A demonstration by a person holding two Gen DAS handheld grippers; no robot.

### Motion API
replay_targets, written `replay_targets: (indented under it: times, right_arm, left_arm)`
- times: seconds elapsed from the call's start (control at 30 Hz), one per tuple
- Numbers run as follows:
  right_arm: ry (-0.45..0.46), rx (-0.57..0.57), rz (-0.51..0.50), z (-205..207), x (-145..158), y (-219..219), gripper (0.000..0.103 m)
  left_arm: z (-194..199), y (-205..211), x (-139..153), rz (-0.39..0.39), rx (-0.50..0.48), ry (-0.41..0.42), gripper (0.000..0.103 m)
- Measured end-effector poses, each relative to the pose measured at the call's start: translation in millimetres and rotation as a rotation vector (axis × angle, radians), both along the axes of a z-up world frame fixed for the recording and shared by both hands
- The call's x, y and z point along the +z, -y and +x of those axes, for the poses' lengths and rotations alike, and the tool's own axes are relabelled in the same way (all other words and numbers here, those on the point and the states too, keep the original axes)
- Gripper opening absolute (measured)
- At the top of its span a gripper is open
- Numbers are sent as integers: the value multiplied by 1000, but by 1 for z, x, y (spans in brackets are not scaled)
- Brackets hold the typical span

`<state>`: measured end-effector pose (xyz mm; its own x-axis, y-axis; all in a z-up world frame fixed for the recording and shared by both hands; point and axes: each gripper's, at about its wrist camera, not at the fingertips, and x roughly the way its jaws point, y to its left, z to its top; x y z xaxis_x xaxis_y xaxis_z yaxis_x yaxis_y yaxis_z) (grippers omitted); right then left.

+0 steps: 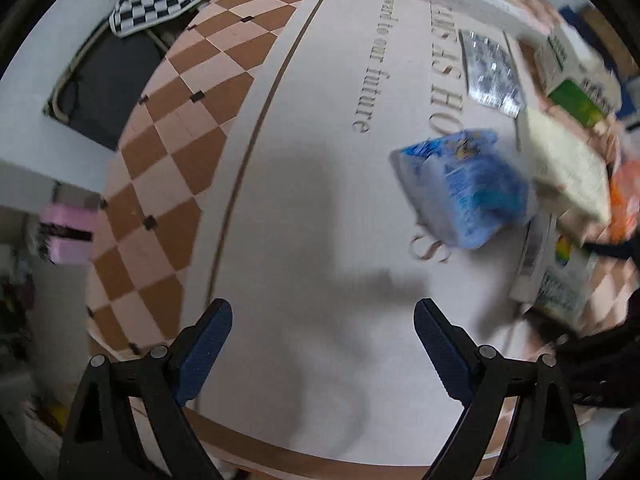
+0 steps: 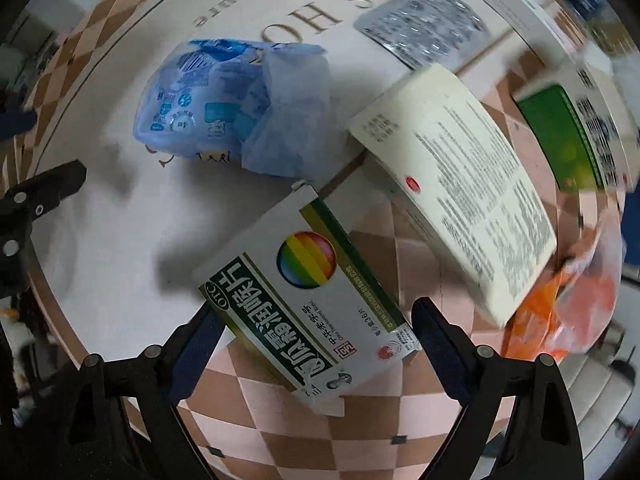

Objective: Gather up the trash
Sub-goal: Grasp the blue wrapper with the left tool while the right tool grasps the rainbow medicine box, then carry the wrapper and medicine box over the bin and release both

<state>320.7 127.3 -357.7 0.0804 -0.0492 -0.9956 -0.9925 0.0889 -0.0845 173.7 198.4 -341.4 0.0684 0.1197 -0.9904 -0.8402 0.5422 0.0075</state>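
The green-and-white medicine box (image 2: 306,294) lies flat on the counter (image 2: 120,216), its long axis running from near right to far left, rainbow circle facing up. My right gripper (image 2: 316,328) is spread wide with the box's near end between its fingers; I cannot tell whether either pad touches it. Just beyond lie a crumpled blue wrapper (image 2: 232,110) to the far left and a cream box (image 2: 460,184) to the right, tilted, with an orange bag (image 2: 568,304) past it. A blister pack (image 2: 424,28) sits farther off. My left gripper (image 1: 322,344) is wide apart, holding nothing, over bare counter (image 1: 304,208); the blue wrapper (image 1: 460,188) lies to its far right.
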Motion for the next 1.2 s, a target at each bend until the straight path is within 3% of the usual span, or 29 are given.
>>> replay_targets:
  times: [0.07, 0.27, 0.33, 0.37, 0.43, 0.47, 0.63, 0.7, 0.77, 0.8, 1.03, 1.2]
  right_arm:
    - [-53, -137, 3, 17, 1, 15, 92]
    - [-171, -715, 111, 81, 9, 104, 90]
    - [-194, -836, 132, 95, 3, 124, 90]
    - [-210, -859, 131, 100, -1, 129, 91]
    - [-236, -868, 152, 107, -2, 134, 93]
    - [-231, -862, 156, 108, -1, 136, 93]
    - [-118, -738, 104, 101, 0, 110, 93]
    - [-72, -709, 97, 97, -4, 107, 92]
    - [-8, -693, 91, 93, -3, 107, 77]
    - [9, -688, 112, 91, 0, 109, 76]
    - [-26, -749, 151, 80, 2, 142, 75]
    - [-13, -787, 240, 40, 19, 165, 75]
  left_arm:
    - [2, -5, 3, -30, 32, 54, 89]
    - [29, -20, -3, -120, 87, 160, 85]
    - [40, -25, -11, -138, 108, 167, 82]
    - [45, -28, -14, -145, 115, 169, 73]
    - [56, -28, -19, -147, 117, 162, 62]
    - [60, -29, -20, -142, 116, 157, 51]
    - [76, -27, -20, -55, 53, 112, 20]
    - [75, -22, -17, -26, 26, 96, 16]
    - [73, -16, -13, 3, 5, 87, 13]
    - [70, -13, -11, 20, -5, 82, 12]
    - [43, 29, 13, 115, -78, 75, 8]
    - [-12, 64, 41, 165, -126, 105, 8]
